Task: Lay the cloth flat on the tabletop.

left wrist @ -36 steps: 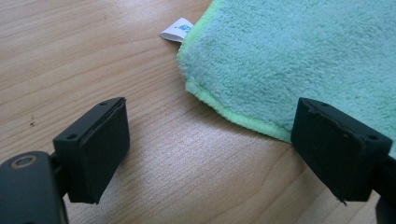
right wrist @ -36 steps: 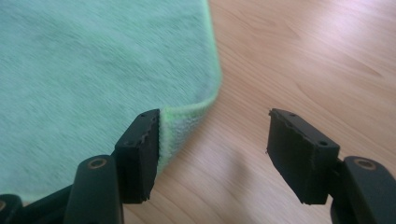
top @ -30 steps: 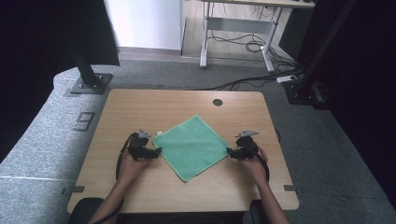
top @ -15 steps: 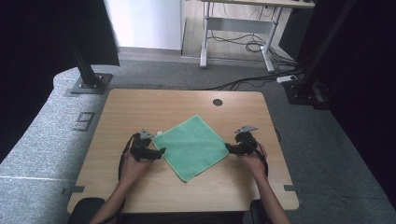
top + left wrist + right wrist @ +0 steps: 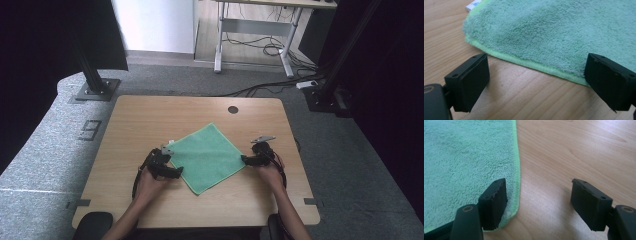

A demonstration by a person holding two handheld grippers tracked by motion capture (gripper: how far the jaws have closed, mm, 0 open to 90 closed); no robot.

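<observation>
Both claws have closed in on the cloth since a second ago: the left claw (image 5: 176,173) has slid toward the near-left edge, and the right claw (image 5: 245,159) has crept up to the right corner.

One green cloth (image 5: 207,157) lies flat on the wooden bench (image 5: 150,120), turned like a diamond, with a small white label (image 5: 170,143) poking out at its left corner. Its pile looks soft and thick, with a brighter stitched hem (image 5: 529,64) round the border.

In the left gripper view, the left claw stands wide, one jaw on bare wood and the other at the hem, so the cloth's edge runs between them. In the right gripper view, the right claw (image 5: 539,202) is wide too; its left jaw sits over the rounded corner (image 5: 511,212) of the cloth and its right jaw over bare bench. Neither holds anything yet.

Two claws placed at opposite sides of a single cloth suggest a two-handed pinch, probably to lift or fold it. Each claw is held low and nearly level with the bench, likely so one jaw can slip under the hem. The thin flat edge may be hard to catch without pressing down first.
</observation>
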